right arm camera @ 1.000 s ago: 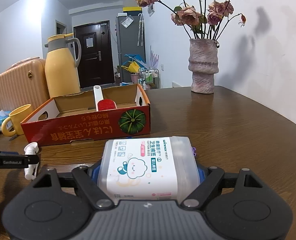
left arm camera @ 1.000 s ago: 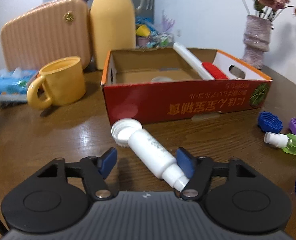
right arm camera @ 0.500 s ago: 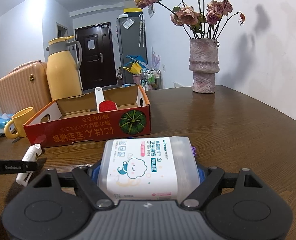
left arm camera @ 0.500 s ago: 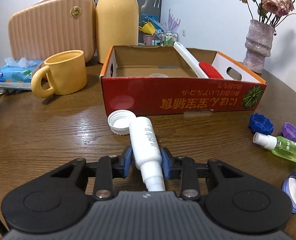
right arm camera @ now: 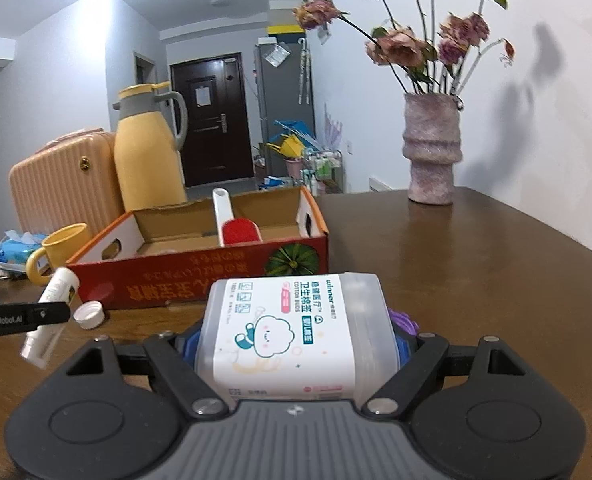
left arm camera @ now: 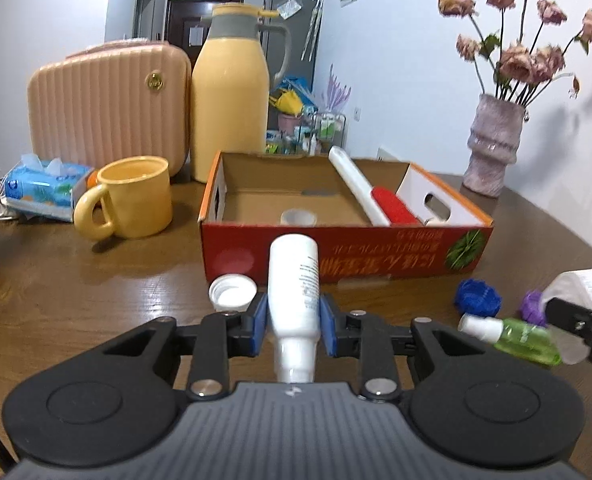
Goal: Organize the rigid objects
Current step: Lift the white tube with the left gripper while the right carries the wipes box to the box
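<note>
My left gripper (left arm camera: pixel 293 322) is shut on a white bottle (left arm camera: pixel 294 292), which is lifted off the table with its neck toward the camera. In the right wrist view the same white bottle (right arm camera: pixel 54 308) hangs tilted in the left gripper's finger (right arm camera: pixel 24 316). The bottle's white cap (left arm camera: pixel 233 290) lies on the table in front of the red cardboard box (left arm camera: pixel 335 252). Inside the box lie a white-handled red brush (left arm camera: pixel 375 196) and a small round lid (left arm camera: pixel 297 217). My right gripper (right arm camera: pixel 296 346) is shut on a cotton bud box (right arm camera: pixel 296 332).
A yellow mug (left arm camera: pixel 130 198), yellow thermos (left arm camera: pixel 230 96), pink case (left arm camera: pixel 108 106) and tissue pack (left arm camera: pixel 44 186) stand left of the box. A blue cap (left arm camera: pixel 477 298), purple cap (left arm camera: pixel 533 306) and green spray bottle (left arm camera: pixel 515 336) lie at right. A vase of flowers (left arm camera: pixel 493 144) stands behind.
The left jaws closed on the white bottle, turned it straight, and lifted it off the table, leaving its cap behind. The right gripper kept its hold and hardly moved.
</note>
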Tool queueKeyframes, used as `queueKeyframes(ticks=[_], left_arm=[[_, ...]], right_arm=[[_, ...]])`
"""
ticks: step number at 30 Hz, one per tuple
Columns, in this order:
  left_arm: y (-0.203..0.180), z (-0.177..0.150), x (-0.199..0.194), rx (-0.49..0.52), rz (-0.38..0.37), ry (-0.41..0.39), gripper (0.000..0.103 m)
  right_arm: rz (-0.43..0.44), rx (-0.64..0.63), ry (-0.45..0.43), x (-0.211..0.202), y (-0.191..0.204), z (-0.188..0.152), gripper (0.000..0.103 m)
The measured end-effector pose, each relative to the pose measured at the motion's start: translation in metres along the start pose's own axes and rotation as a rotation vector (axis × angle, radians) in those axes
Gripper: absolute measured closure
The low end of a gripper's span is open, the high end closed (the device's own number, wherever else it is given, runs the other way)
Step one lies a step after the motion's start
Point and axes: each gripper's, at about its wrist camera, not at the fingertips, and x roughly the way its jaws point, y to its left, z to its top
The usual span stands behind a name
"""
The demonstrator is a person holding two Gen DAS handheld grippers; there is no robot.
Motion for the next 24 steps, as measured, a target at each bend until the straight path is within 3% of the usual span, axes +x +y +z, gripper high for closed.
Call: queueKeyframes(ticks=[24], left_arm=[[-0.017, 0.068, 0.017, -0.085, 0.035, -0.170, 0.075]], right_arm=[[0.107, -0.064, -0.105, 0.053, 0.043, 0.070, 0.021]])
